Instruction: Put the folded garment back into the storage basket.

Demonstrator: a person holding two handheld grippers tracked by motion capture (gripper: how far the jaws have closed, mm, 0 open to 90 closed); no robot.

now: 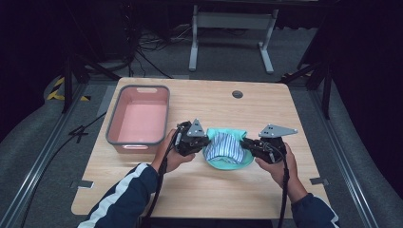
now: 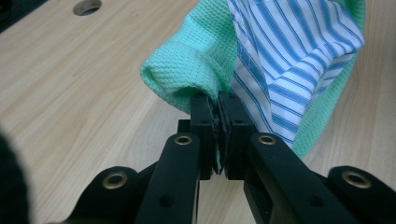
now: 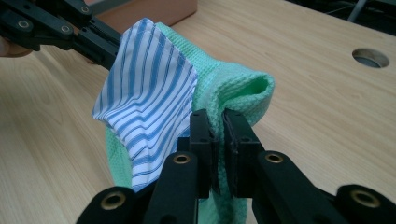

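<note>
Currently both grippers, left gripper and right gripper, are clenched on opposite ends of the green cloth with striped cloth, slung left-right between them, pink bin nearer the left hand.

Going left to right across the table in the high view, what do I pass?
Pink bin → left gripper → green cloth with the striped cloth on it → right gripper, both grippers clamped on the green cloth's edges.
</note>
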